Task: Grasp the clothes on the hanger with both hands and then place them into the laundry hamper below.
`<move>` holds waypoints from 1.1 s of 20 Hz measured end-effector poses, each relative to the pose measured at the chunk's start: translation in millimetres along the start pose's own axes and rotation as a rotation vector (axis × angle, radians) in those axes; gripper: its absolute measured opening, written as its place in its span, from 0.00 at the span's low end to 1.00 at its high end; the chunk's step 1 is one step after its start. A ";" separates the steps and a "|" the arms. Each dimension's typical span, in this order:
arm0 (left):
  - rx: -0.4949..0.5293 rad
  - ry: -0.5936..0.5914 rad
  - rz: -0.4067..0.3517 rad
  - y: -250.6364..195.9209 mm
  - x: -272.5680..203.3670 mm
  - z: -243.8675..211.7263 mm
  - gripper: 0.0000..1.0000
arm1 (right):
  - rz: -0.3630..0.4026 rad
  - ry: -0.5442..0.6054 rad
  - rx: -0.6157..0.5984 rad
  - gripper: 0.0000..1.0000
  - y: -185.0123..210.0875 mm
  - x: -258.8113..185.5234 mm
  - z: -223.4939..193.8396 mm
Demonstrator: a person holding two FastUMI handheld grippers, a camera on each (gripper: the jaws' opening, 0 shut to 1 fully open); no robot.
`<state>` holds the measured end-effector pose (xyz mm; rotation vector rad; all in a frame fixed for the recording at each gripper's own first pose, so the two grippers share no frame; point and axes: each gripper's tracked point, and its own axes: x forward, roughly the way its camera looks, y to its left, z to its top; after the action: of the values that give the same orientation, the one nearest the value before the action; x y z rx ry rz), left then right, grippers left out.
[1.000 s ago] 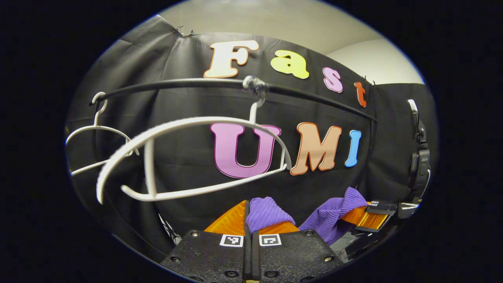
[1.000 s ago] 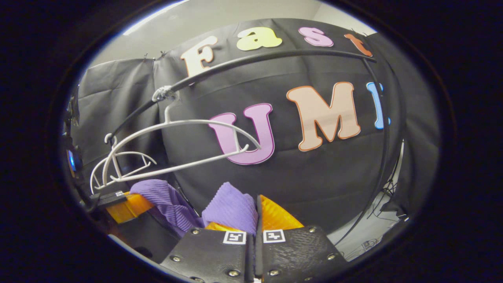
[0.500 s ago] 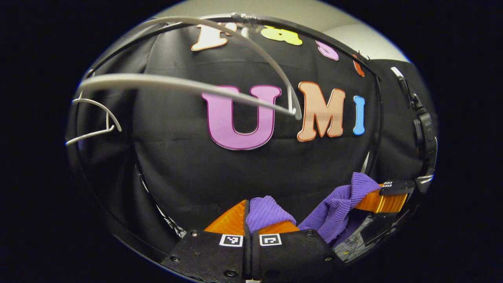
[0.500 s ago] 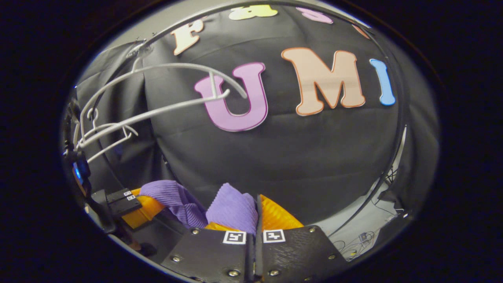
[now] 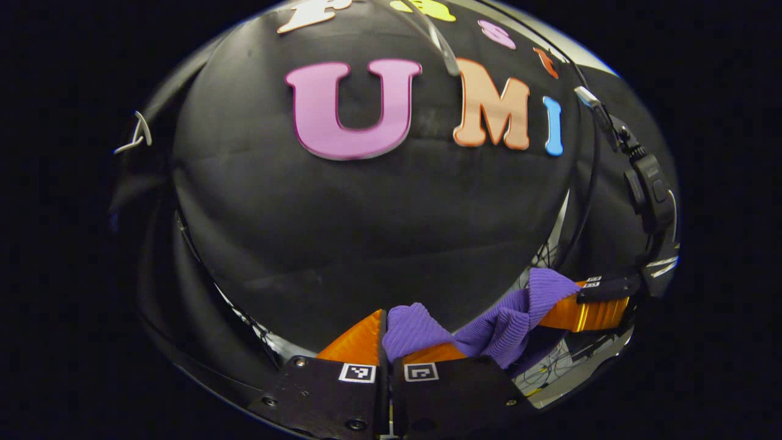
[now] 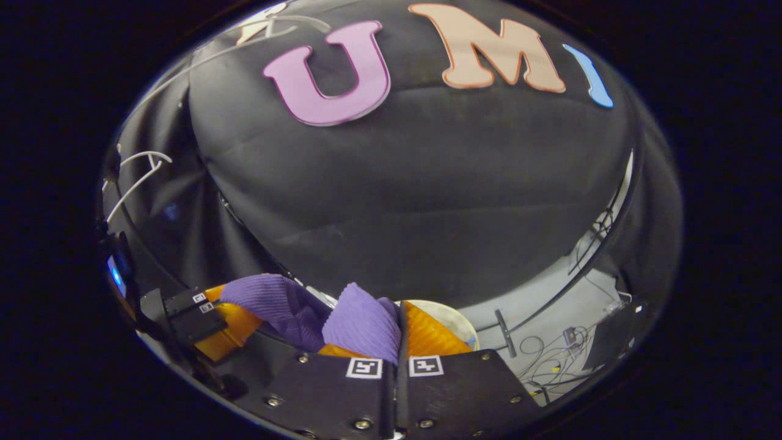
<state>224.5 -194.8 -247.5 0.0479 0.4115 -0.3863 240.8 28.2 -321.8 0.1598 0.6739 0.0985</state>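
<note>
Purple garment (image 5: 489, 324) pinched by both tools, hamper rim (image 6: 455, 318) (right gripper view)

Black claw (image 5: 386, 333), orange fingers (image 5: 360, 339)

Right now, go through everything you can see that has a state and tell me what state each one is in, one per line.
Left gripper: shut on the purple garment.
Right gripper: shut on the purple garment.
Purple garment: off the hanger, bunched, slung between both grippers.
White hangers: bare, up at the view's left edge.
Pale round rim: low behind the right gripper, perhaps the hamper; cannot tell.
</note>
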 end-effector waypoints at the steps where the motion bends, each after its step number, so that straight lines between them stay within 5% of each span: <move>1: 0.010 0.030 -0.005 -5.3 8.9 -12.9 0.03 | -0.015 0.022 0.009 0.02 -3.8 10.1 -8.6; 9: 0.026 0.257 -0.106 -25.9 48.3 -92.5 0.11 | -0.060 0.247 0.082 0.05 -12.1 59.6 -84.5; 10: 0.026 0.307 -0.108 -29.4 49.5 -107.5 0.22 | -0.058 0.285 0.089 0.09 -14.2 61.4 -95.5; 14: -0.008 0.522 -0.070 -4.8 47.4 -170.1 0.79 | -0.147 0.412 0.102 1.00 -37.3 67.7 -130.5; 15: -0.030 0.549 -0.060 -0.5 43.7 -181.0 0.82 | -0.144 0.428 0.117 0.94 -38.5 66.1 -131.1; 17: -0.035 0.578 -0.045 7.9 34.4 -189.4 0.96 | -0.150 0.448 0.107 0.99 -39.1 65.6 -141.0; 22: -0.046 0.569 -0.012 17.5 27.6 -187.7 0.99 | -0.143 0.463 0.056 0.99 -46.3 62.8 -142.1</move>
<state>183.0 -165.4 -431.0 0.1117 0.9827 -0.3722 202.2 8.0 -478.0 0.1429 1.1484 -0.0233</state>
